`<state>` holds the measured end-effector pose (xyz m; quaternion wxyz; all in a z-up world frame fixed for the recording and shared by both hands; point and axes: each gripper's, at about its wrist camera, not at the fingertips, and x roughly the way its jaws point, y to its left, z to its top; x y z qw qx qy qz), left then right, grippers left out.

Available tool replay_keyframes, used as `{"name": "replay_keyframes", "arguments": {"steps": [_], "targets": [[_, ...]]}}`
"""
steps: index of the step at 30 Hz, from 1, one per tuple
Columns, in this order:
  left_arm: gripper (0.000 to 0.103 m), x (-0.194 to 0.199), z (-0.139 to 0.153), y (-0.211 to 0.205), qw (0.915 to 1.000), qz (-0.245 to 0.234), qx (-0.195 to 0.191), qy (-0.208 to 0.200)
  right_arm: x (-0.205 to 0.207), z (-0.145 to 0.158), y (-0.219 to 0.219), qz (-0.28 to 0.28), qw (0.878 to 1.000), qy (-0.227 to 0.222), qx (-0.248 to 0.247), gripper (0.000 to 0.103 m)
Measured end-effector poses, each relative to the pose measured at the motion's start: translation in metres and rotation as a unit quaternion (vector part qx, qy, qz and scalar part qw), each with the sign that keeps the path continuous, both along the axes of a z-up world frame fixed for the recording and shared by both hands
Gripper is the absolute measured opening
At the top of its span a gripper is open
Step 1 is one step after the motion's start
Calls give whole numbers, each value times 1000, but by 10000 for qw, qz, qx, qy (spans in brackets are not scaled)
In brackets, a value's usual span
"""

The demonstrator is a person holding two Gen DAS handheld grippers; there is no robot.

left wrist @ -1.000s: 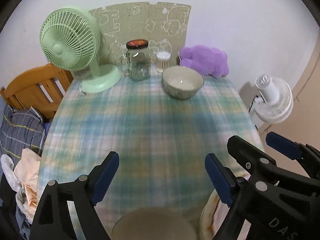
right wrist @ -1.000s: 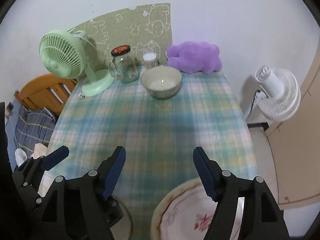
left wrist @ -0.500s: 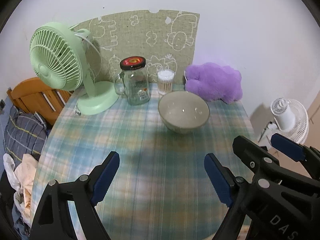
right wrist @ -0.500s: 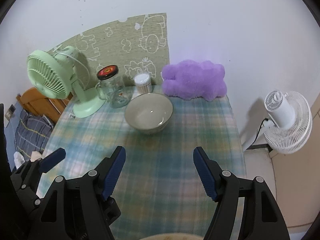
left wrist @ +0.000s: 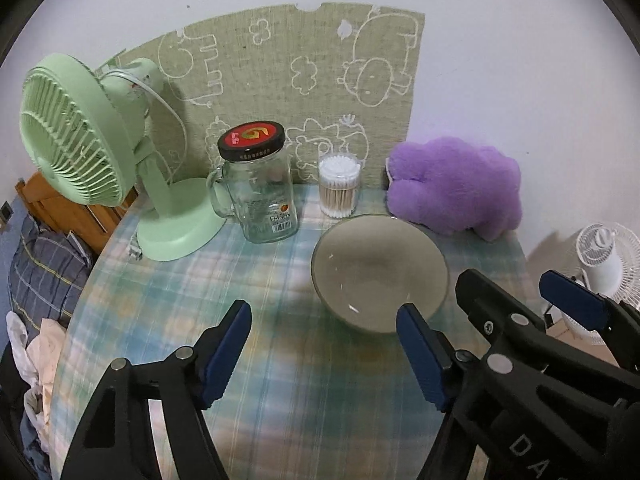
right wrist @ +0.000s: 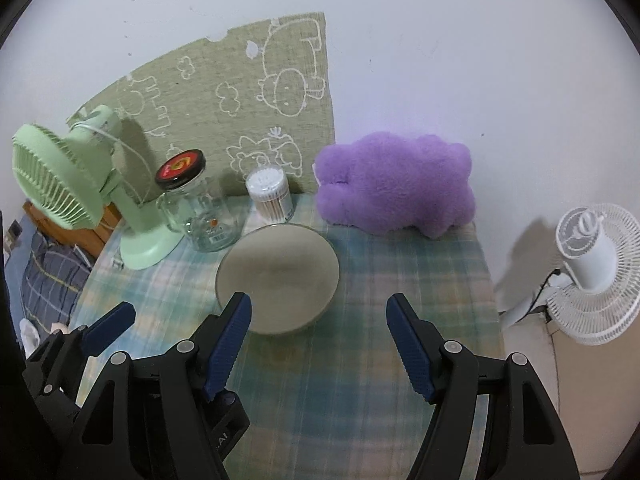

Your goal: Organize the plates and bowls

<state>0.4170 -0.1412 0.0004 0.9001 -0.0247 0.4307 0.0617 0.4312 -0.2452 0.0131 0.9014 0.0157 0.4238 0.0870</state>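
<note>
Both the left gripper point(left wrist: 324, 344) and right gripper point(right wrist: 319, 334) are hovering with jaws spread wide, gripping nothing. The round grey-beige ceramic bowl point(right wrist: 277, 277) is sitting, apparently empty, on the plaid-clothed bench point(right wrist: 400, 280) just ahead of them.

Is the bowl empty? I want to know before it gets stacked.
Yes, the right wrist view looks straight into the bowl and shows only its bare pale inside, with nothing lying in it.
</note>
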Motion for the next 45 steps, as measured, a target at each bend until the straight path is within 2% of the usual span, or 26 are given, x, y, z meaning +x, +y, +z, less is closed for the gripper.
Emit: {"name": "replay_keyframes", "arguments": {"steps": [3, 6, 9, 15, 19, 20, 22, 25, 27, 31, 33, 38, 41, 45], "targets": [[70, 14, -11, 2, 10000, 42, 6, 70, 15, -10, 1, -86, 10000, -2, -27, 73], [69, 27, -21, 4, 9999, 43, -56, 131, 32, -21, 1, -131, 9999, 75, -35, 72], [68, 43, -33, 1, 9997, -28, -69, 221, 45, -30, 3, -160, 9998, 105, -45, 66], [56, 63, -48, 1, 9994, -38, 146, 319, 70, -53, 6, -248, 9991, 339, 20, 56], [41, 73, -60, 4, 9988, 13, 134, 463, 80, -64, 8, -288, 9987, 411, -7, 50], [38, 75, -62, 4, 9987, 23, 147, 487, 82, -67, 9, -283, 9986, 439, 1, 44], [26, 78, -67, 3, 9984, 62, 177, 537, 85, -72, 10, -288, 9984, 479, -11, 41], [21, 82, -73, 3, 9982, 72, 57, 595, 90, -76, 11, -304, 9984, 483, 1, 31], [19, 83, -75, 3, 9983, 77, 91, 566, 94, -78, 11, -292, 9983, 501, -23, 25], [15, 87, -78, 1, 9983, 52, 176, 545, 98, -82, 13, -332, 9983, 476, -108, 23], [15, 88, -78, 0, 9982, 48, 212, 559, 100, -82, 13, -371, 9982, 411, -209, 16], [15, 90, -79, 0, 9984, 9, 178, 538, 102, -83, 13, -368, 9982, 367, -299, 16], [13, 93, -88, 2, 9970, 27, -162, 756, 102, -85, 11, -384, 9981, 352, -342, 16], [12, 93, -85, -5, 9983, -21, 13, 585, 103, -86, 7, -392, 9979, 409, -305, 17]]}}
